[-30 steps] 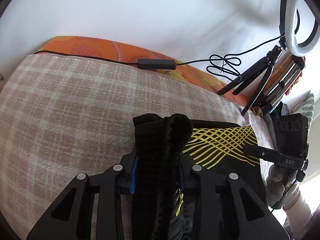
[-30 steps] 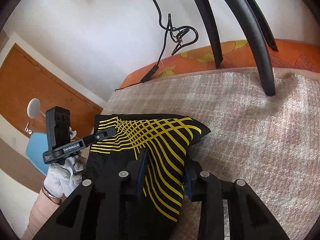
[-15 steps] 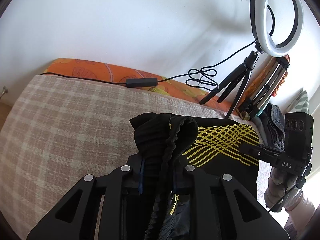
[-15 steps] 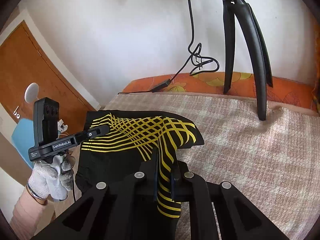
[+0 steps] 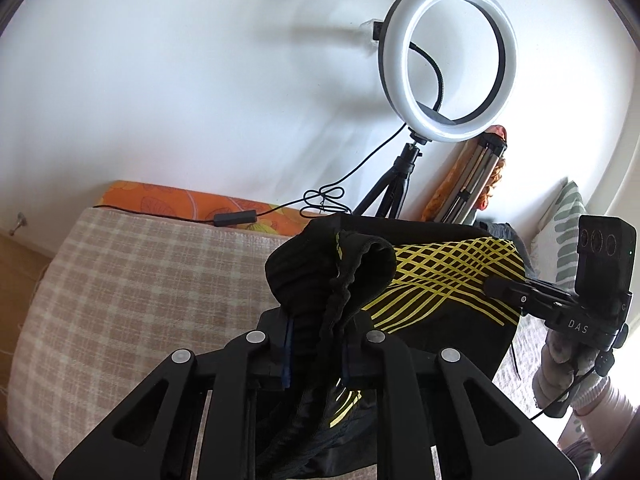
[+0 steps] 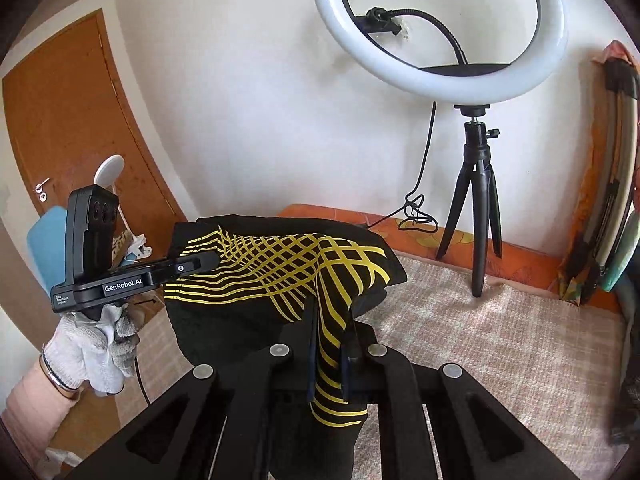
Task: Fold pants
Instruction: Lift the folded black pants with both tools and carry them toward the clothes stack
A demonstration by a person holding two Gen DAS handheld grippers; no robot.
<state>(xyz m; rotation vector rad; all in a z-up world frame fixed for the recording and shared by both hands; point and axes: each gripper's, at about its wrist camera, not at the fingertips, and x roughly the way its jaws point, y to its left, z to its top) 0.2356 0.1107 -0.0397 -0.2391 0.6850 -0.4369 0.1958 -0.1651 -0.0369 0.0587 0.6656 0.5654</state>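
Black pants (image 5: 436, 280) with a yellow crisscross pattern hang stretched between my two grippers, lifted above the checked bed cover (image 5: 132, 280). My left gripper (image 5: 316, 344) is shut on the bunched black waistband end. My right gripper (image 6: 328, 348) is shut on a yellow-striped edge of the pants (image 6: 280, 268). Each gripper shows in the other's view: the right one (image 5: 500, 286) at the right, the left one (image 6: 208, 262) at the left, both pinching the cloth.
A lit ring light on a black tripod (image 6: 480, 216) stands on the bed near the wall, its cable (image 5: 236, 218) running along the orange mattress edge (image 5: 168, 196). Folded items (image 6: 600, 200) lean at the right. A wooden door (image 6: 68, 120) is at the left.
Both grippers have risen and tilted up with the pants, lifting the cloth off the bed cover. The ring light has come fully into view.
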